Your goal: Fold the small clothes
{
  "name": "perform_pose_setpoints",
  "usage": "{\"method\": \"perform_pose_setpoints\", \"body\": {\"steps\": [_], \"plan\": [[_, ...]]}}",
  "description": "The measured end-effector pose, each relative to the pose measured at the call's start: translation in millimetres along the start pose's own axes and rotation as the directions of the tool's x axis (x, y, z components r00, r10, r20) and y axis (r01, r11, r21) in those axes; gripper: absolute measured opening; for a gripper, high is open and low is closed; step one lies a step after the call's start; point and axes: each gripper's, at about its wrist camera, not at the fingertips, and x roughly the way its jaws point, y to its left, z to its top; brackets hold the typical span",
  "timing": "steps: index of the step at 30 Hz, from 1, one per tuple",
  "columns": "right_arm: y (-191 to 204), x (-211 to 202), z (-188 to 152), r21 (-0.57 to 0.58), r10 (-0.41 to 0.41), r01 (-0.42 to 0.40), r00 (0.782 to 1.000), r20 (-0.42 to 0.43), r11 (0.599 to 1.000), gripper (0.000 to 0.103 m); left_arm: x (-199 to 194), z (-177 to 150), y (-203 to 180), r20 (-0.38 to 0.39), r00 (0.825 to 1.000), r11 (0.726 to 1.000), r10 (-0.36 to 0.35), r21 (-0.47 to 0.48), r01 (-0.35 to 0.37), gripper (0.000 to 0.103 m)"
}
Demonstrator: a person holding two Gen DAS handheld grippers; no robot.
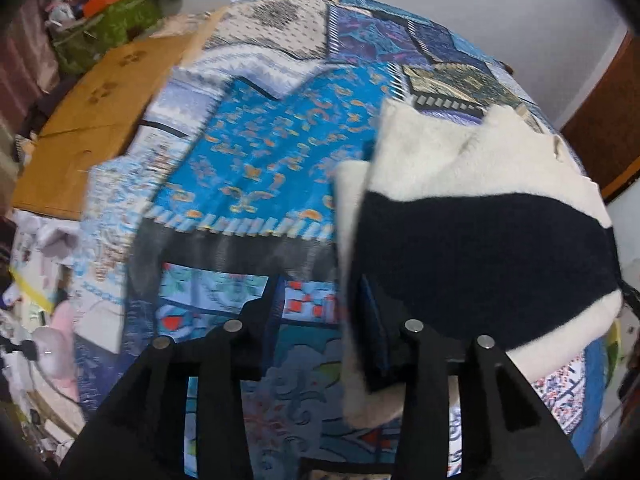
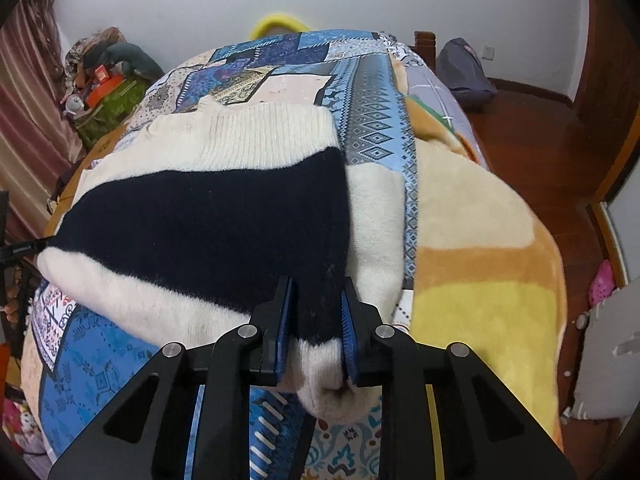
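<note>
My left gripper (image 1: 320, 320) and right gripper (image 2: 314, 320) are matte black, with silver pivot screws, triangular cut-outs and ribbed blue fingers (image 2: 285, 316).

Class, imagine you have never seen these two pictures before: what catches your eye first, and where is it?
First comes the cream and navy sweater, spread over the blue patchwork bedspread in the middle of the bed. Next, the right gripper at bottom centre, its blue-padded fingers pinching the sweater's near edge. To the right lies a cream, orange and yellow blanket.
</note>
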Motion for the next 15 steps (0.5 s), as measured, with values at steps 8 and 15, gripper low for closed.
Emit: {"method": "perform_pose_setpoints", "body": {"steps": [8,15], "plan": [[15,-35,10,-0.064,-0.075,0.079,0.995,0.062,0.995,0.023,-32,-11,31,0.024,0.999,0.998,0.046,-0.045,-0.045,0.038],[70,-52,30,-0.159,0.024,-0.001,0.99,0.14,0.987,0.042,-74,-20,-17,0.099,0.991,0.995,-0.088,0.064,0.082,0.058]]}}
